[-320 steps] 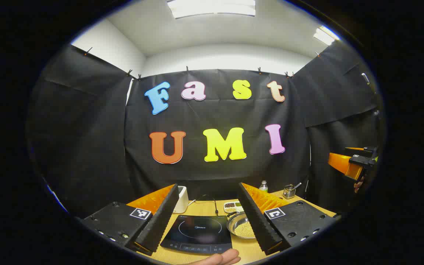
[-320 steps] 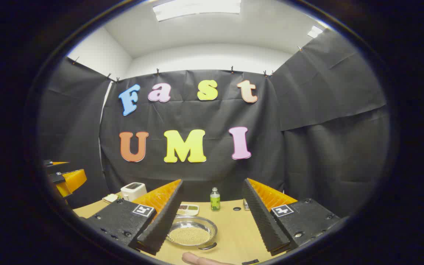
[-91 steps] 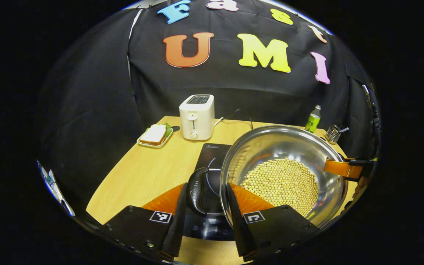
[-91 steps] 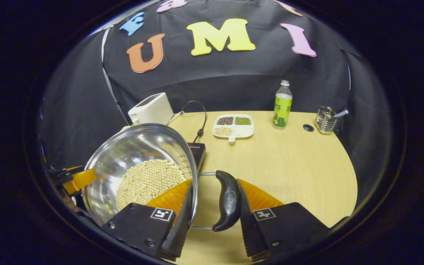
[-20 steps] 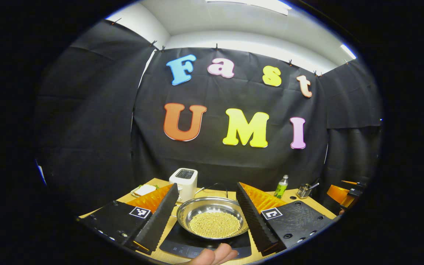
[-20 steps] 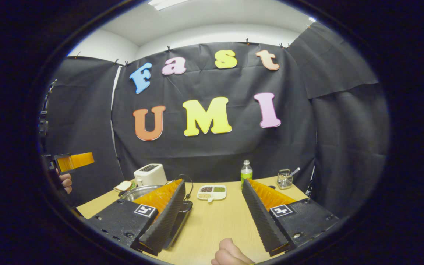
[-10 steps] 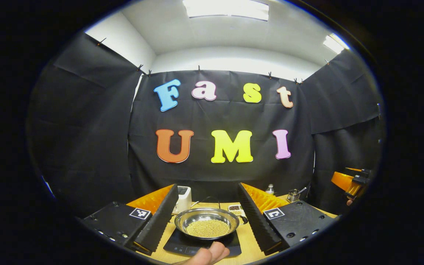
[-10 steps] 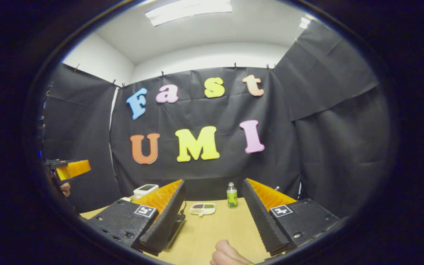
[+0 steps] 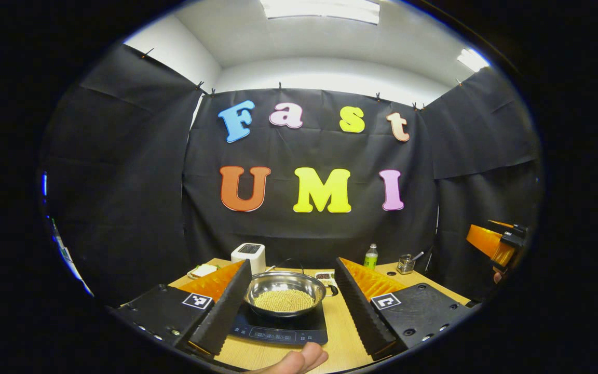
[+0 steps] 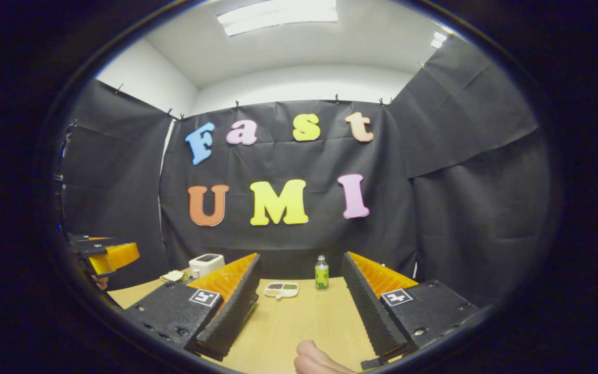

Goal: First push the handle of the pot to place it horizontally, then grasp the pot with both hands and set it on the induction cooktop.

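The pot point(image 9: 284, 294) is set on the cooktop point(image 9: 278, 327); both grippers point(image 9: 288, 306) point(image 10: 299, 306) are held wide open, empty; beans could be spilled if the pot is bumped

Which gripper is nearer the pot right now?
Left. The left gripper faces the pot on the cooktop; the right gripper sits off to its right.

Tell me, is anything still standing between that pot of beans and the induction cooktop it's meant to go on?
Nothing visible does. In the left gripper view the pot already sits on the induction cooktop, between the open fingers of the left gripper, which do not touch it. The right gripper is open too, over bare table.
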Action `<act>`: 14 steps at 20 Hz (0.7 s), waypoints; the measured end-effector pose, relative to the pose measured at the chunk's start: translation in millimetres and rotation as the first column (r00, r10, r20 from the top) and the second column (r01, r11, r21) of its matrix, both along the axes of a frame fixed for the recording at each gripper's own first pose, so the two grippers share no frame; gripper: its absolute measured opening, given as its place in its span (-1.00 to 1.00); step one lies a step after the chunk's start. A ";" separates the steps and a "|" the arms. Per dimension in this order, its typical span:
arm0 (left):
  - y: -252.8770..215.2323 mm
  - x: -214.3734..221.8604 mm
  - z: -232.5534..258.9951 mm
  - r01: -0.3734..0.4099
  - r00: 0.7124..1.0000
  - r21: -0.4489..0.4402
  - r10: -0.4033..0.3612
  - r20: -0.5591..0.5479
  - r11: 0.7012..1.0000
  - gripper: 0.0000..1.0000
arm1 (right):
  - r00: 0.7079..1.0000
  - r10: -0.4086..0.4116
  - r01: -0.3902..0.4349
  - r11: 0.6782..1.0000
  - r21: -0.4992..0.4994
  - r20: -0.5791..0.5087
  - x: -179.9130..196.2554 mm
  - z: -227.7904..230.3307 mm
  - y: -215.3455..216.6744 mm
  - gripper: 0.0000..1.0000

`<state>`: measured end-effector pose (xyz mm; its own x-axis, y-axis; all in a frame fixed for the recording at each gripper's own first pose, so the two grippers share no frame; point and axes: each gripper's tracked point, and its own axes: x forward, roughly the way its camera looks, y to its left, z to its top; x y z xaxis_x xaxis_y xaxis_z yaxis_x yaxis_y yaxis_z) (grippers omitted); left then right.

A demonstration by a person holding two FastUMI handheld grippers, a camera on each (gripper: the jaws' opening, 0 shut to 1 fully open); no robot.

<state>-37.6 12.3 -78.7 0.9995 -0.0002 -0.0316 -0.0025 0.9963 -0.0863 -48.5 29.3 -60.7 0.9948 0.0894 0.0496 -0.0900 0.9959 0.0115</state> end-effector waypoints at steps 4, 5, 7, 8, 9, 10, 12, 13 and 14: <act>-2.0 -1.3 -7.9 -0.010 1.000 0.000 0.010 -0.016 1.000 0.90 | 0.999 0.041 -0.041 0.999 -0.035 0.014 -9.9 -1.5 4.1 0.93; -0.2 0.0 -4.3 -0.022 1.000 -0.005 0.022 -0.005 1.000 0.90 | 0.999 0.047 -0.046 0.998 -0.036 0.020 -10.3 0.2 3.4 0.96; -2.8 -1.1 -1.7 -0.024 1.000 -0.020 0.024 0.007 1.000 0.90 | 0.999 0.029 -0.028 0.999 -0.036 0.028 -10.1 0.9 -6.5 0.96; -4.2 -0.9 -2.8 -0.022 1.000 -0.030 0.022 0.010 0.999 0.90 | 0.999 0.021 -0.019 0.999 -0.031 0.038 -9.7 2.1 -10.3 0.94; -3.5 0.4 -3.9 -0.020 1.000 -0.041 0.020 0.012 0.999 0.90 | 0.999 0.018 -0.017 1.000 -0.025 0.044 -9.1 2.7 -12.2 0.96; -4.8 0.8 -5.3 -0.014 1.000 -0.047 0.015 0.012 0.999 0.90 | 0.999 0.019 -0.019 1.000 -0.020 0.040 -9.6 -0.2 -12.8 0.96; -8.2 2.6 -9.7 0.001 1.000 -0.046 -0.001 -0.003 0.999 0.90 | 0.999 0.024 -0.024 1.000 -0.004 0.026 -7.0 -4.9 -14.2 0.94; -7.0 2.1 -13.5 0.001 1.000 -0.040 -0.002 -0.013 0.999 0.90 | 1.000 0.019 -0.020 1.000 0.003 0.016 -5.0 -7.9 -16.7 0.94; -4.9 1.7 -14.9 -0.005 1.000 -0.032 0.004 -0.016 0.999 0.91 | 1.000 0.014 -0.014 1.000 0.002 0.010 -3.2 -9.7 -21.2 0.94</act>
